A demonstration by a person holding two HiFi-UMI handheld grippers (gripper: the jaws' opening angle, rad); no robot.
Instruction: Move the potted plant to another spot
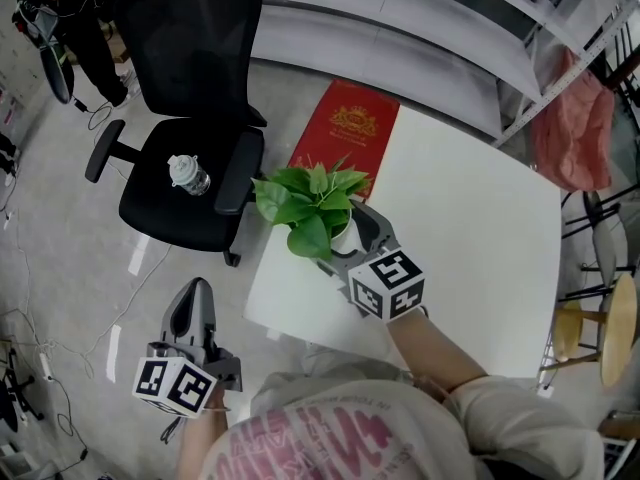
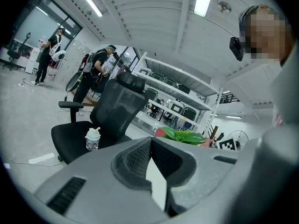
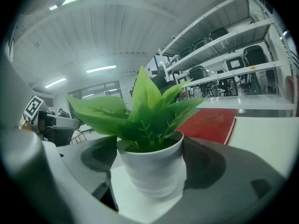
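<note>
A: So, how will the potted plant (image 1: 318,213) handle?
B: Light, I'd judge; stiff pot, floppy leaves, so grip the pot wall. It stands at the desk's (image 1: 470,228) near-left corner, right tool (image 1: 342,238) clasping its rim. Left tool (image 1: 196,290) hangs off the desk, pinched together, empty

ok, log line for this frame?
phase: grasp | right gripper: jaws shut on plant, at table corner | left gripper: jaws shut, empty, off table
</note>
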